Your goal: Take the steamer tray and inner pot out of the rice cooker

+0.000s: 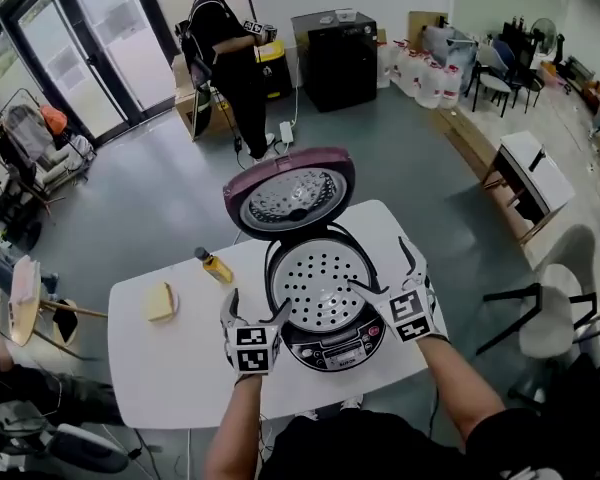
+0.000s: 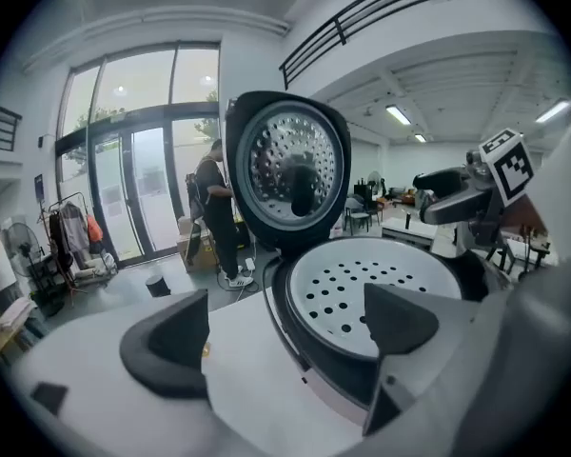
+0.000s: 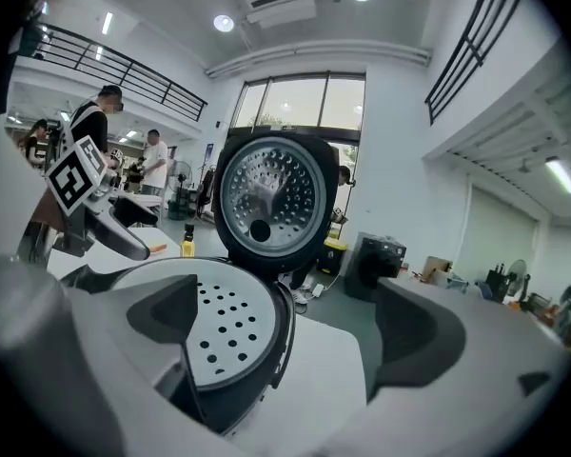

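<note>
Since the lid [image 1: 290, 193] stands tipped right back on its hinge, I have a clear way down into the cooker [image 1: 332, 353], which sits near the front edge of the tabletop [image 1: 170, 368]. The tray [image 1: 315, 288] lies seated in the cooker's mouth, its holed white floor filling the opening. The pot must be under it, as I see none of it, so I judge the tray has to come out first.

I have the left tongs [image 1: 255, 308] at the cooker's left side and the right tongs [image 1: 388, 270] at its right, each gaping wide and holding nothing. In the left gripper view the left tongs [image 2: 285, 327] straddle the rim: one jaw hangs above the tray [image 2: 343, 284], the other outside over bare tabletop. The right gripper view shows the mirror of it, the right tongs [image 3: 285, 331] with one jaw above the tray [image 3: 224, 336] and the other outside the cooker's wall. Neither pair presses on anything that I can see. I take that opposed placing as the sense of it: a pinch on each side of the tray's edge would let it rise level instead of tipping and jamming. A bottle [image 1: 213, 265] stands off to the left, well clear of the lift.
</note>
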